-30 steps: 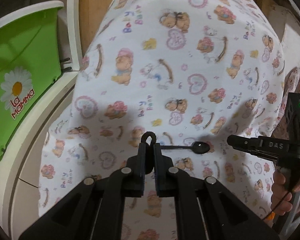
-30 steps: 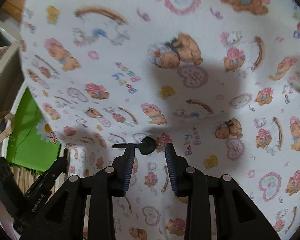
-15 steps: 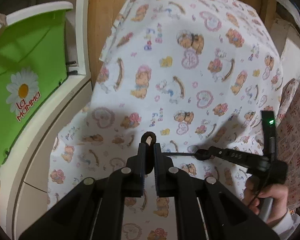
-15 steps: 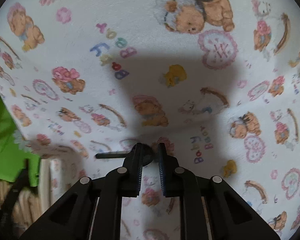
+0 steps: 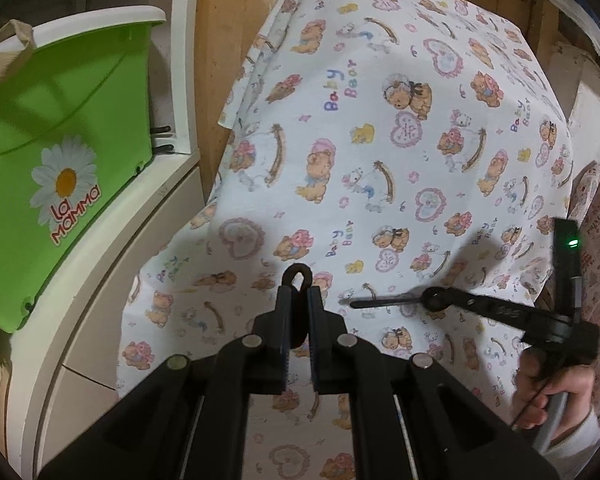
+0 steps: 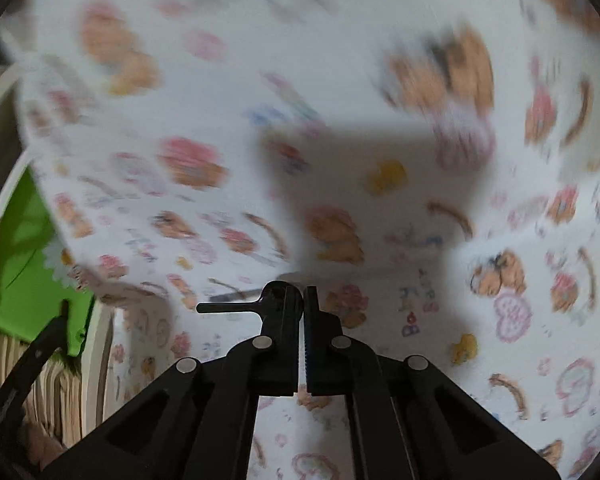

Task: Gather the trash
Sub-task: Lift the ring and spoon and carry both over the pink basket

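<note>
So both grippers are loaded here. The left gripper point(image 5: 298, 300) has its jaws pinched shut on a small black loop-shaped bit of plastic point(image 5: 298, 274), with the loop poking out past the fingertips. The right gripper point(image 6: 303, 300) has just been closing, and its jaws now clamp the round head of a thin black plastic spoon-like stick point(image 6: 228, 307). The handle juts out sideways, towards the left gripper. Both pieces sit low over the white cotton cloth printed with teddy bears and hearts point(image 5: 380, 140). I can't tell if the stick is fully clear of the fabric.

The bright green plastic bucket with the daisy logo point(image 5: 60, 120) sits off to the left on a white ledge point(image 5: 140, 216). My guess is that's where the trash goes.

My tip for this step: the grip on the stick is only on the head, so that long handle could swing or twist out. Lift straight up first so it doesn't snag the cloth. Keep the squeeze firm and carry it slowly. I'd also dump the left piece first, since it's nearer the bucket, so the two grippers don't tangle.
</note>
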Demonstrator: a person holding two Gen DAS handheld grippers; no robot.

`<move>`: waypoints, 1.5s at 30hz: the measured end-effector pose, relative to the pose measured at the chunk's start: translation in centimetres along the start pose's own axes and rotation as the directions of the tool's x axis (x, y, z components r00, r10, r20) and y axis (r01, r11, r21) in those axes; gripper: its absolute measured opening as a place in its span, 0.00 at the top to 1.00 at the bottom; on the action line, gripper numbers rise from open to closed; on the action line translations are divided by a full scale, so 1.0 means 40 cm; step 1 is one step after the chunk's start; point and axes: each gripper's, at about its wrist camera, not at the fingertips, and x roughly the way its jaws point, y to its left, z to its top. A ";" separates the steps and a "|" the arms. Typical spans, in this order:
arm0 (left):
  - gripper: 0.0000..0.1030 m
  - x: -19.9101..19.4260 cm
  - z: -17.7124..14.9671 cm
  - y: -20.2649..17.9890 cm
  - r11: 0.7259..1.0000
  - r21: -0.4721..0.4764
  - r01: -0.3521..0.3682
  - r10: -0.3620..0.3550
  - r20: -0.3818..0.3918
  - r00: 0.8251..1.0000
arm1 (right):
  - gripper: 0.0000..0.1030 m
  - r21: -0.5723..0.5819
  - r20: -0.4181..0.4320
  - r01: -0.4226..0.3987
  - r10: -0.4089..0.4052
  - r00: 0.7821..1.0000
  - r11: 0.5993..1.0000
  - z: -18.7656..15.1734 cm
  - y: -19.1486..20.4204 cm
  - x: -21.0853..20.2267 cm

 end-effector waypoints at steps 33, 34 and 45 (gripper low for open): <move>0.94 -0.188 -0.246 -0.097 1.000 0.000 0.029 -0.029 0.037 0.999 | 0.98 -0.305 0.190 0.072 -0.013 0.982 0.950 -0.295 0.056 -0.427; 0.94 -0.193 -0.256 -0.100 1.000 0.003 0.029 -0.029 0.035 0.999 | 0.98 -0.307 0.192 0.072 -0.013 0.981 0.949 -0.303 0.057 -0.433; 0.94 -0.231 -0.355 -0.123 0.996 0.024 0.081 -0.080 -0.062 0.995 | 0.98 -0.376 0.224 0.127 -0.044 0.974 0.918 -0.435 0.084 -0.507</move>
